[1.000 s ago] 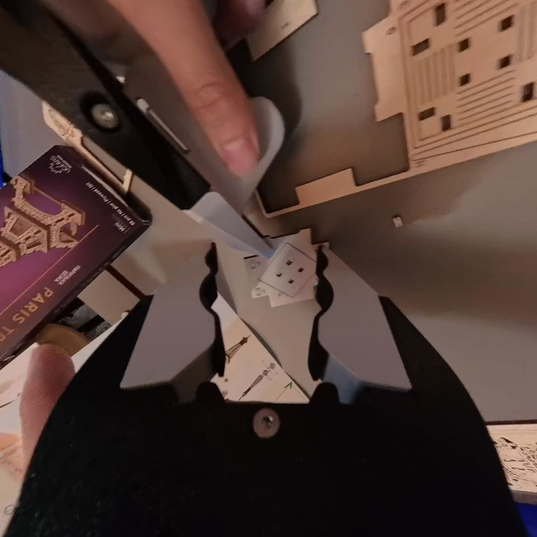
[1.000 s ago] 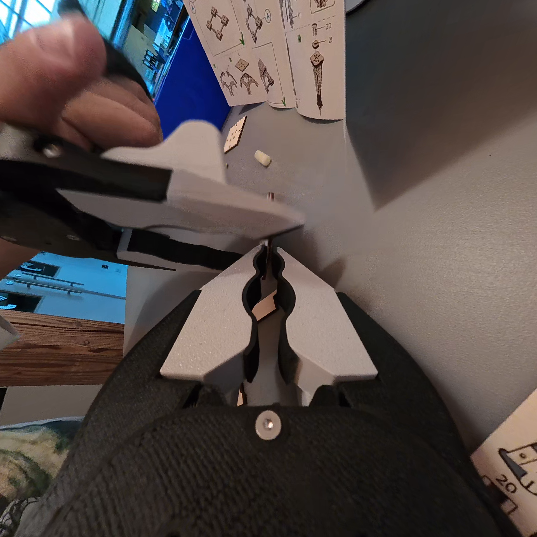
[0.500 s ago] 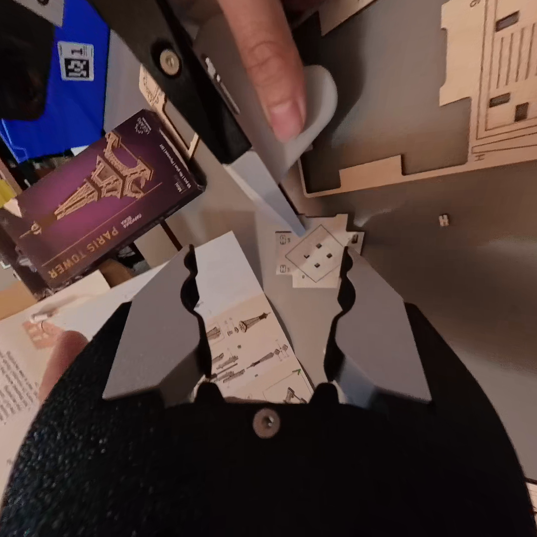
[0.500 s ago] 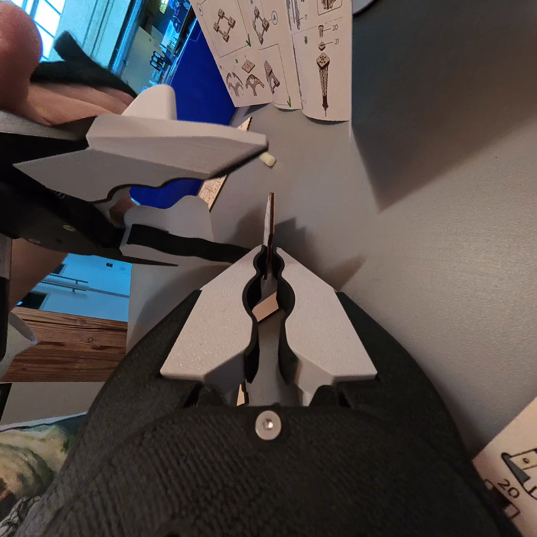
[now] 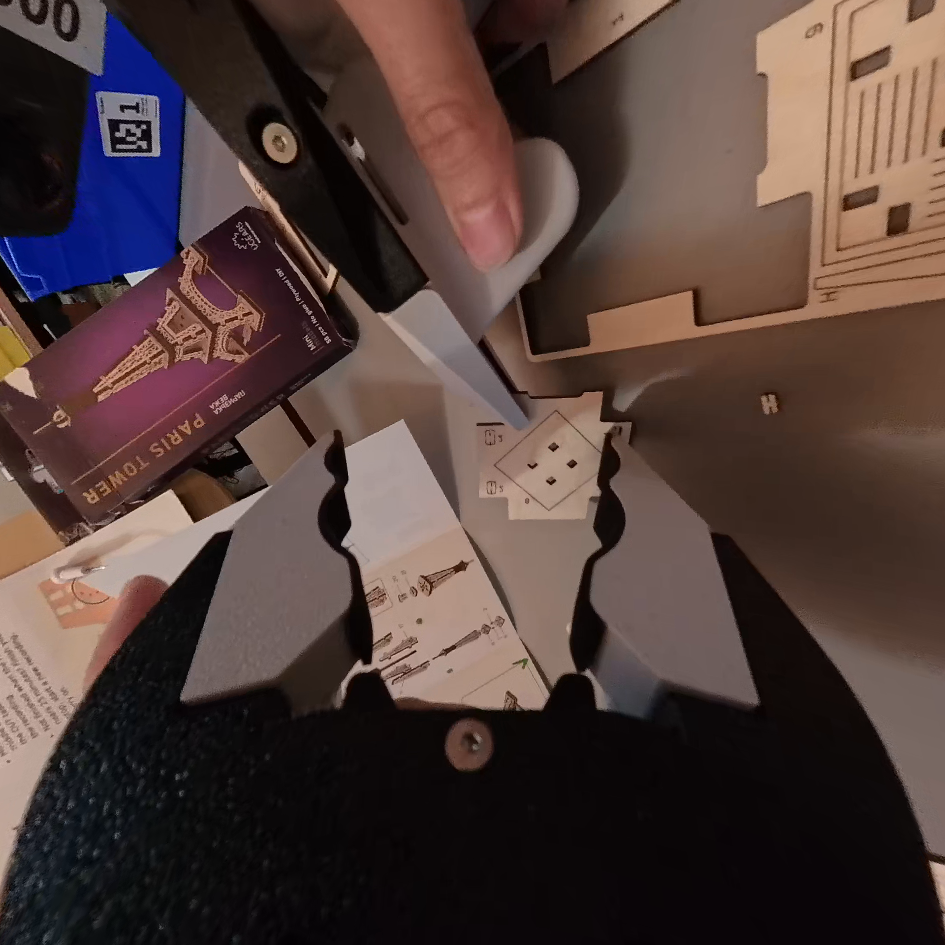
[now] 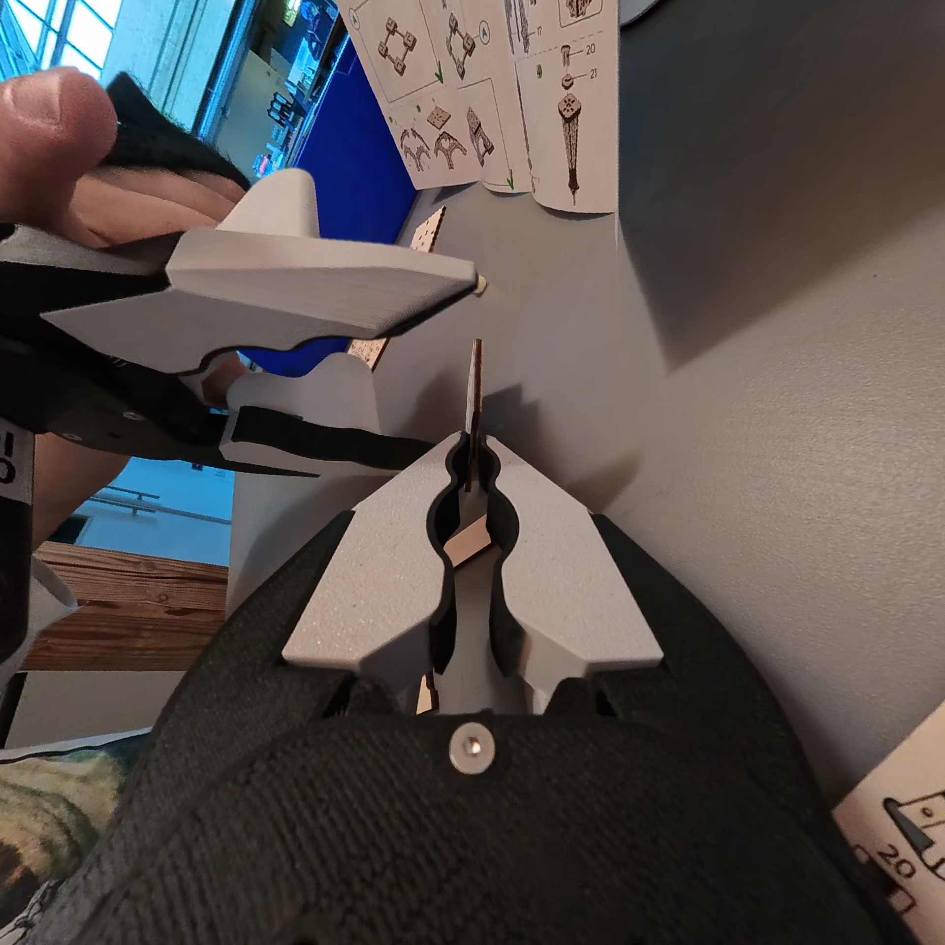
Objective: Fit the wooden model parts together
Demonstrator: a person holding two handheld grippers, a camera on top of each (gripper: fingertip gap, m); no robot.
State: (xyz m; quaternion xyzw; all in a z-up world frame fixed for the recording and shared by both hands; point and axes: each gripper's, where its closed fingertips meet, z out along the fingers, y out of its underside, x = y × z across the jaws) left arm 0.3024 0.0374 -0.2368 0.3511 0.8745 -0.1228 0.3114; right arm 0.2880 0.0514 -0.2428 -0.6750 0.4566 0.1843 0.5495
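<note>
Your right gripper (image 6: 473, 450) pinches a thin wooden part (image 6: 475, 388) edge-on, upright just above the grey table (image 6: 767, 460); it looks light and brittle, so grip near its base; your left gripper (image 5: 473, 460), jaws wide and empty, hovers beside it.

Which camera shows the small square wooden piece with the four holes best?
The left wrist view. There the square wooden piece faces the camera flat-on, four holes visible, held at its corner by the right gripper. The right wrist view shows it only edge-on, a thin sliver sticking out from between shut fingers.
</note>
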